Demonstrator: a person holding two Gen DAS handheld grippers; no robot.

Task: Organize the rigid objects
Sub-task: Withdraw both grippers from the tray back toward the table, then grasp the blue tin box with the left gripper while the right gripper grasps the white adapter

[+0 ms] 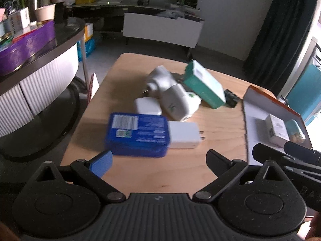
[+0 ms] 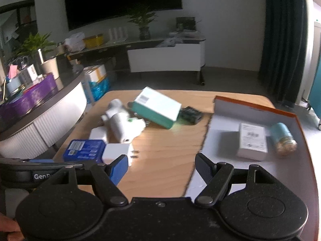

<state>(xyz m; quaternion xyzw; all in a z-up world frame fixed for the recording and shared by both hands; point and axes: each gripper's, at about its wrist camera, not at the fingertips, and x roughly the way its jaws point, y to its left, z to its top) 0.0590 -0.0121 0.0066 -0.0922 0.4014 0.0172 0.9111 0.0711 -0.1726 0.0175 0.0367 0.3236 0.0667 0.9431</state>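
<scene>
blue tin flat, white charger touching

Wooden table bears blue tin, white charger, orange-rimmed tray.

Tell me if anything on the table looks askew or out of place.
The green and white box sits tilted, propped on other things in the loose pile instead of lying flat. In the orange-rimmed box, the teal bottle lies on its side. Nothing looks spilled.

The surface is light brown wood. A blue tin with white print lies at 9 o'clock of a white charger. At 1 o'clock is a green and white box. The tray has an orange rim and is white inside.
</scene>
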